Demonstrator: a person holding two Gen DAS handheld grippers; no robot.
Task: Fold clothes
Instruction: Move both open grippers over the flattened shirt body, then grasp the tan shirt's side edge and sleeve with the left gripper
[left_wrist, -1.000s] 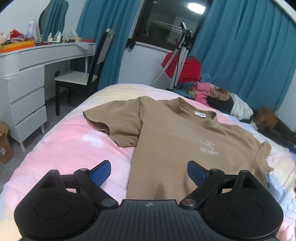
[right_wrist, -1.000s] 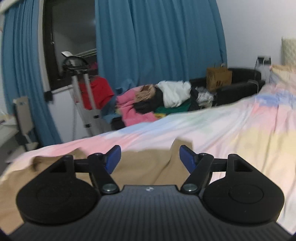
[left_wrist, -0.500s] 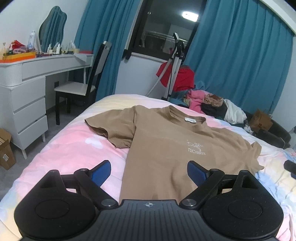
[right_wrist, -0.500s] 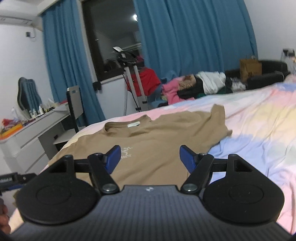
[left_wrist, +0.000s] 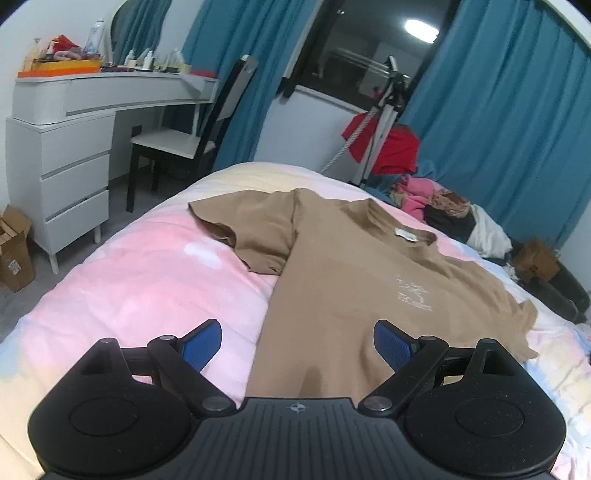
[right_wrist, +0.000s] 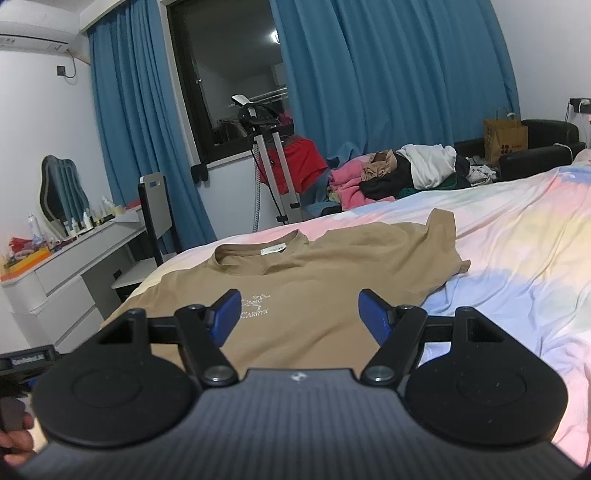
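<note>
Both claws spread wide, empty: left claw (left_wrist: 297, 345), right claw (right_wrist: 299, 314) above tan T-shirt (left_wrist: 354, 280) flat on bed (left_wrist: 147, 280).

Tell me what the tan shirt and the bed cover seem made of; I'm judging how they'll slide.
The shirt looks like matte cotton-type knit: soft creases, no sheen. The bed cover looks like smooth, slightly puffy woven fabric with a pastel print, possibly cotton or polyester.
</note>
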